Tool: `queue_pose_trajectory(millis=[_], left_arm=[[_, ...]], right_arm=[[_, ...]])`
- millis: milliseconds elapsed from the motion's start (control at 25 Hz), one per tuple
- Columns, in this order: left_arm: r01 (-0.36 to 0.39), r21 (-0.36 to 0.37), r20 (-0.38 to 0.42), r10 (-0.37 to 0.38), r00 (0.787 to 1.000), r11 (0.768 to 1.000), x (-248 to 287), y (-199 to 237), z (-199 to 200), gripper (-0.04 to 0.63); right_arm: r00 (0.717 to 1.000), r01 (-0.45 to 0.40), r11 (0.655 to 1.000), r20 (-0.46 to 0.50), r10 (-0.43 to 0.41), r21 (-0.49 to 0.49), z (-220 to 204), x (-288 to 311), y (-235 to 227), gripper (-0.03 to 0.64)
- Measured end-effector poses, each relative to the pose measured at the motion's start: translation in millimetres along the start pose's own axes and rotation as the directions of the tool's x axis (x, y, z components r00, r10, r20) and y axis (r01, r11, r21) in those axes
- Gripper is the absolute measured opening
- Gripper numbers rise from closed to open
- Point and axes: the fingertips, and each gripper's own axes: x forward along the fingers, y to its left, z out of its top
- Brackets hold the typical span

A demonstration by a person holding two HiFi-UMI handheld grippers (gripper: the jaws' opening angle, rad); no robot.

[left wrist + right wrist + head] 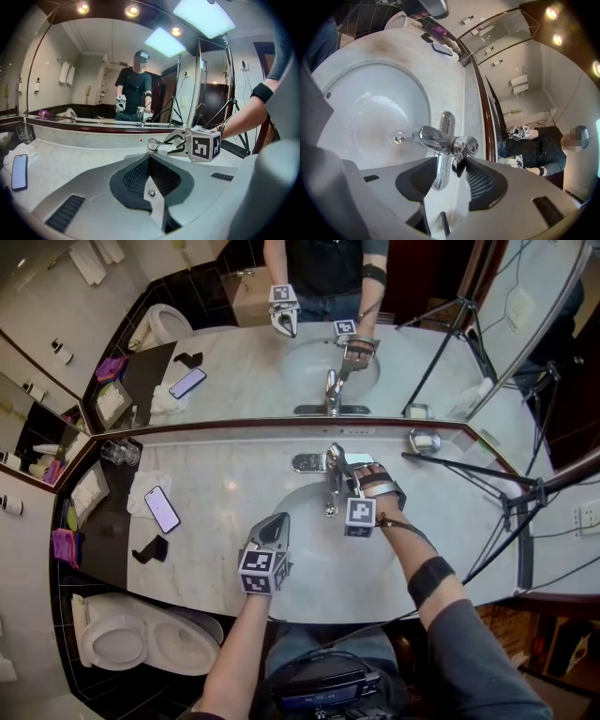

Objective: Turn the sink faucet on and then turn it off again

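Two grey plastic grippers work over a pale, veined marble bench (225, 479). The left gripper (277, 521) hangs above the near rim of the smooth oval sink (305, 554), and its mesh-padded jaws are clenched together on nothing. The right gripper (343, 476) is at the polished chrome faucet (330, 463), which stands at the basin's back edge. Its jaws are released and wide apart, straddling the thin flat lever (461, 159) beside the rounded spout. Water droplets bead the white bowl.
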Motion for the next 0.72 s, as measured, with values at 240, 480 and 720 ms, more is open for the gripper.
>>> queue_pose_trajectory(millis=[240,480,720], left_arm=[[-0.007,0.004,0.003,0.007,1.000,1.000,-6.8,2.3,1.0,0.000],[-0.006,0.016,-0.003,0.006,1.000,1.000,-17.7,-1.8,-2.6,0.000],[-0.012,0.025,0.009,0.011,1.000,1.000,-29.1,-3.1,0.0,0.000]], right_arm=[[1.000,-0.001,1.000,-0.009,0.001,0.018,-0.9,0.3,5.8,0.198],[0.999,-0.032,0.994,-0.005,0.033,0.107,-0.3,-5.0,7.8,0.199],[0.999,-0.005,0.955,0.043,-0.008,0.295,4.0,-38.0,4.3,0.196]])
